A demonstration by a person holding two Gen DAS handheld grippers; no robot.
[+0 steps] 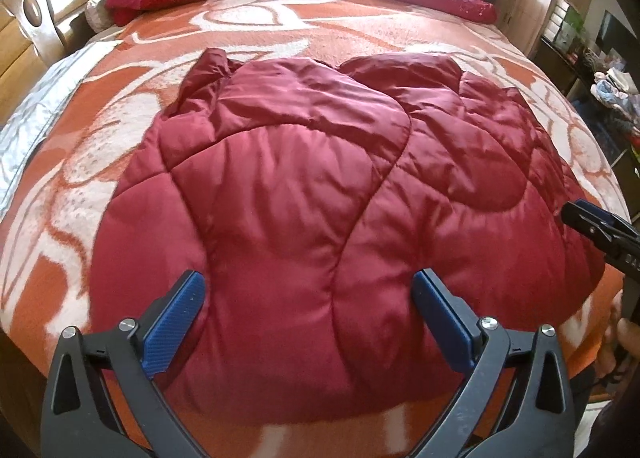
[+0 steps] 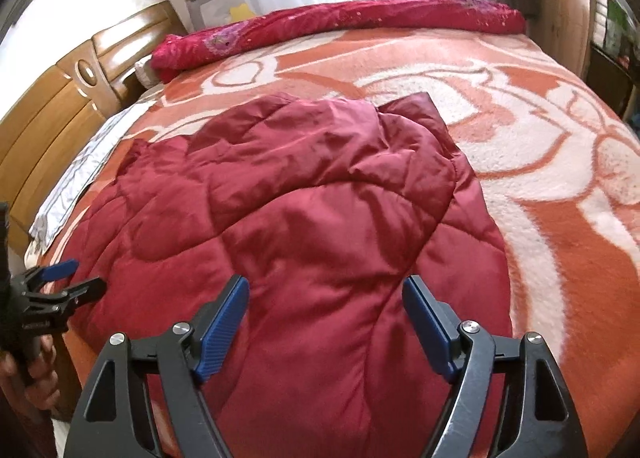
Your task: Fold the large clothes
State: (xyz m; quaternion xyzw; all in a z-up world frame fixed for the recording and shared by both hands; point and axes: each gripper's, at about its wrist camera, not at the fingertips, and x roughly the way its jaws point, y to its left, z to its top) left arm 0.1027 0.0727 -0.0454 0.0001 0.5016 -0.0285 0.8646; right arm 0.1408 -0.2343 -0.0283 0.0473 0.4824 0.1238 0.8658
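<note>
Both wrist views look steeply down from close above the near edge of the bed [image 1: 280,38], facing its far side at 12 o'clock. They share the red padded jacket [image 1: 320,186]; the left view sits toward 9 o'clock of it, the right toward 3.

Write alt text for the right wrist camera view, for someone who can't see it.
A dark red quilted jacket lies spread on an orange-and-white blanket covering a bed. The right gripper is open above its near edge, holding nothing.

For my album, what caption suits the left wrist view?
Open left gripper poised above a quilted red jacket on an orange-and-white blanket.
</note>
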